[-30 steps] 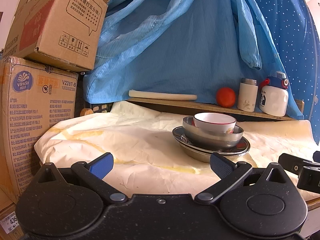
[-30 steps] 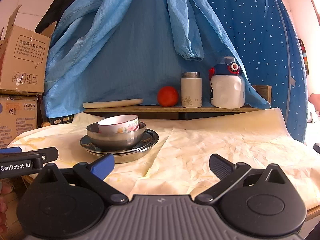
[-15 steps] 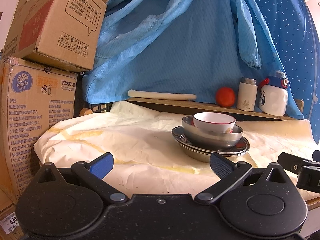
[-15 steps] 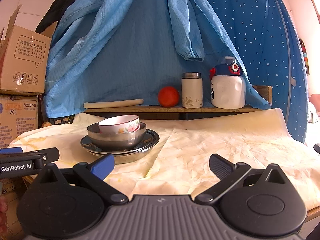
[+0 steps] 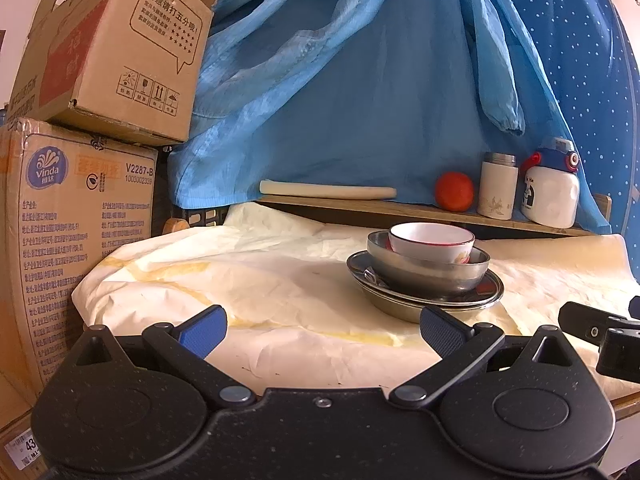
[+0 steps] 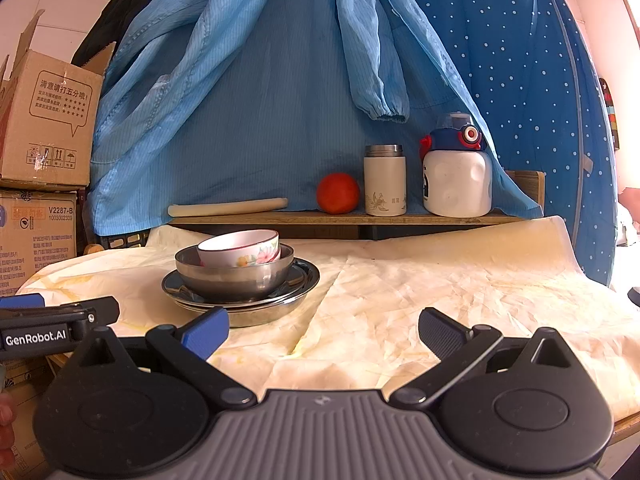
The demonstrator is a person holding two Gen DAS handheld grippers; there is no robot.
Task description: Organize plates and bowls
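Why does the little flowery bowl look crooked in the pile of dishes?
The flowery bowl sits tilted inside the metal bowl, leaning to one side rather than nesting flat. Beneath them the metal plates look stacked evenly. Nothing is spilled or broken.

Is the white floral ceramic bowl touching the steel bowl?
Touching: the right wrist view shows the white floral ceramic bowl nested, tilted, inside the steel bowl.
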